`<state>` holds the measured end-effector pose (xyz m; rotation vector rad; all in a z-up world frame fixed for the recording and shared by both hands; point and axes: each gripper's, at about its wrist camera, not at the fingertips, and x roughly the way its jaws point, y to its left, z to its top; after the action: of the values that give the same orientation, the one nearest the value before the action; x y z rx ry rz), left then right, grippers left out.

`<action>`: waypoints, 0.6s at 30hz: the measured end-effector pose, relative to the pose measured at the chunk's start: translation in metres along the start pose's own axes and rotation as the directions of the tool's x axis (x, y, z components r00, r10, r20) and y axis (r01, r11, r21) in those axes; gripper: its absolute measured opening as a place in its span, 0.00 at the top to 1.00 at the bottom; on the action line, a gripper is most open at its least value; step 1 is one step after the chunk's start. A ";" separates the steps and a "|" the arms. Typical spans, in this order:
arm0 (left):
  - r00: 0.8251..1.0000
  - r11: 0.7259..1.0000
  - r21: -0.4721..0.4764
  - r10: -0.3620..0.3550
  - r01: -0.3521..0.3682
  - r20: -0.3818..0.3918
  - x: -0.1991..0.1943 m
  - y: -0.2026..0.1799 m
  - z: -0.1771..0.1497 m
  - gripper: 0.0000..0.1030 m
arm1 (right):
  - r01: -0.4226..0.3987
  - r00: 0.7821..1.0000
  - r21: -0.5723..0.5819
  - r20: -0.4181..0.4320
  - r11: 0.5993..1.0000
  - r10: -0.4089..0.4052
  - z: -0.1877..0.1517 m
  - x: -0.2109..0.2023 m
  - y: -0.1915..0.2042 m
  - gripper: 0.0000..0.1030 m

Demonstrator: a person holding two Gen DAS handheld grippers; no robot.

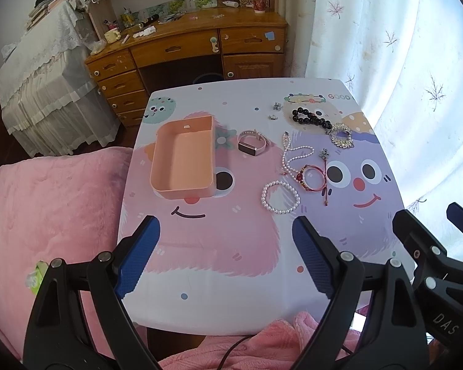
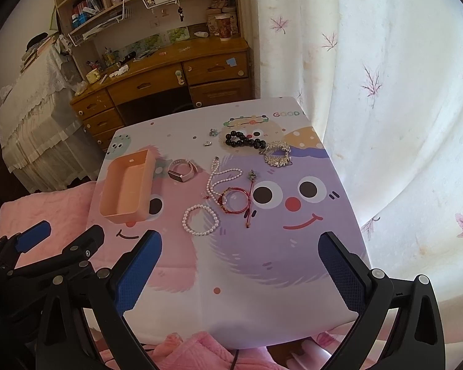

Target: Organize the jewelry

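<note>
We judge the sorting not yet begun: the open peach plastic box (image 1: 182,160) ahead of our left gripper (image 1: 225,246) holds nothing. Both it and our right gripper (image 2: 240,265) hover with jaws spread wide, gripping nothing. Every piece lies loose on the cartoon-printed tabletop (image 2: 262,293) beyond the right gripper: the white pearl bracelet (image 2: 200,219) nearest, then the red cord bracelet (image 2: 236,200), the pearl necklace (image 2: 219,178), and the black bead bracelet (image 2: 245,141) farthest. The pink-strapped watch (image 1: 252,145) sits just beside the box.

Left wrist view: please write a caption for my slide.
Open left hand-held gripper above table with empty pink box and scattered jewelry.
</note>
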<state>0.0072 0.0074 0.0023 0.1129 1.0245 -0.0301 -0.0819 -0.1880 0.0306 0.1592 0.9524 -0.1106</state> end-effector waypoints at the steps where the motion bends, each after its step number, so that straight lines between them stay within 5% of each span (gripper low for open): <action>1: 1.000 1.000 0.000 0.000 0.000 0.000 0.000 0.000 0.001 0.16 | 0.001 1.000 0.000 0.000 1.000 -0.001 0.001 0.001 -0.001 0.00; 18: 1.000 1.000 0.004 -0.003 0.003 0.003 0.000 0.003 -0.001 0.16 | 0.013 1.000 0.011 -0.011 1.000 -0.013 0.002 0.003 -0.007 0.00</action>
<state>0.0063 0.0107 0.0018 0.1152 1.0214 -0.0348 -0.0798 -0.1953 0.0281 0.1640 0.9639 -0.1275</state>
